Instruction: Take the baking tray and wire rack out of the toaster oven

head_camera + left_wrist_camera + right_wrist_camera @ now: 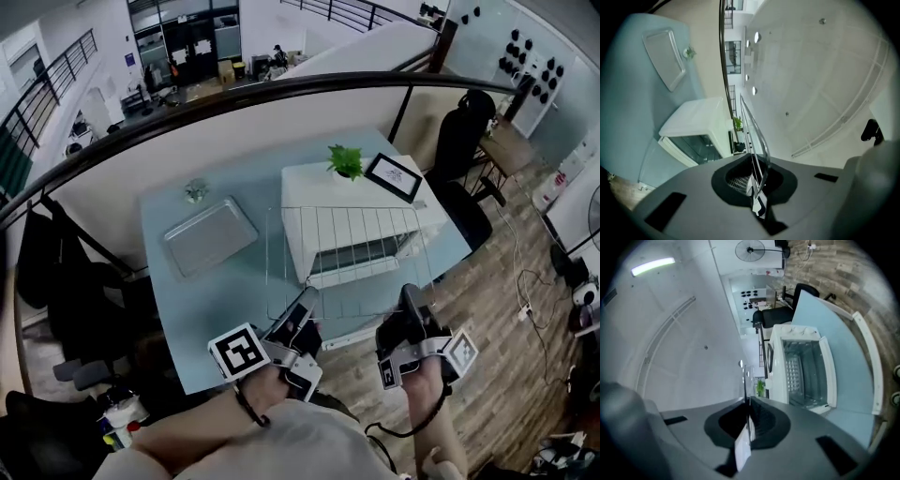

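Observation:
The wire rack (347,251) hangs in the air in front of the white toaster oven (361,211), whose door is down. My left gripper (302,312) is shut on the rack's near left corner and my right gripper (410,302) on its near right corner. In the left gripper view the rack (755,136) runs edge-on out of the shut left gripper (757,187). The right gripper view shows the rack's edge (746,380) rising from the shut right gripper (749,420), with the oven (801,366) open and empty inside. The baking tray (210,234) lies flat on the blue table (234,309), left of the oven.
A green plant (346,161) and a framed picture (394,176) stand on top of the oven. A small plant (195,190) sits behind the tray. The table's near edge is just ahead of the grippers; a curved glass railing (281,94) runs behind, and office chairs stand at right.

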Demonstrator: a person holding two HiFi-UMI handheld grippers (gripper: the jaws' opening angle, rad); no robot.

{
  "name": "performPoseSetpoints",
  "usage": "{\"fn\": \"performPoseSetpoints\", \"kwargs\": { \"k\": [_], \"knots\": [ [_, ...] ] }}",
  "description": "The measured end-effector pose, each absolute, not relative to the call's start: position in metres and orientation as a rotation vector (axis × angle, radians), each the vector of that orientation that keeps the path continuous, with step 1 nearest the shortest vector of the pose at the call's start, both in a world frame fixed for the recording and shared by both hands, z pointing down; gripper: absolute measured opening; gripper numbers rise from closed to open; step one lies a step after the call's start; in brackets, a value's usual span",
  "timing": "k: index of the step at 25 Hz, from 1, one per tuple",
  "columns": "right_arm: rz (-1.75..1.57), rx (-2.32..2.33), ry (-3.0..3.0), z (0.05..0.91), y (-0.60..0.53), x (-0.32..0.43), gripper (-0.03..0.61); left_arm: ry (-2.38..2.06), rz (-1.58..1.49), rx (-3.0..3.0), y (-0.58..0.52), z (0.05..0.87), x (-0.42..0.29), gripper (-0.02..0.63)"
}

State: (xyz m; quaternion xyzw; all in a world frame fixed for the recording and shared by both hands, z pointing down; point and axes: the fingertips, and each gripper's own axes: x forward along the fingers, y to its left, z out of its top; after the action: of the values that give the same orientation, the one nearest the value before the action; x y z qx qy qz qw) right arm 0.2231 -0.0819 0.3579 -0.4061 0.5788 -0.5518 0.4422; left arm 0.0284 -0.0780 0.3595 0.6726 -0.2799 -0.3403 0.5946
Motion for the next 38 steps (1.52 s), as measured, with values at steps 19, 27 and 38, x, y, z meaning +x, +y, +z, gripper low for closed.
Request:
{"fn": "performPoseSetpoints", "kwargs": {
  "k": [19, 27, 38],
  "knots": [
    [-1.747, -0.71, 1.807, 0.389, -0.146, -0.003, 0.005, -1.155, -1.038, 1.474, -0.057, 0.384, -0.181, 0.006],
    [-1.842, -0.691, 1.848, 0.424, -0.146, -0.033, 0.005, -1.234, -1.024, 1.432, -0.048, 0.416, -0.205, 0.006],
    [-2.005, -0.829, 1.842, 0.526, -0.136, -0.039, 0.005, -1.316, -0.893, 1.328, -0.041, 0.522, -0.212, 0.006]
  ]
}}
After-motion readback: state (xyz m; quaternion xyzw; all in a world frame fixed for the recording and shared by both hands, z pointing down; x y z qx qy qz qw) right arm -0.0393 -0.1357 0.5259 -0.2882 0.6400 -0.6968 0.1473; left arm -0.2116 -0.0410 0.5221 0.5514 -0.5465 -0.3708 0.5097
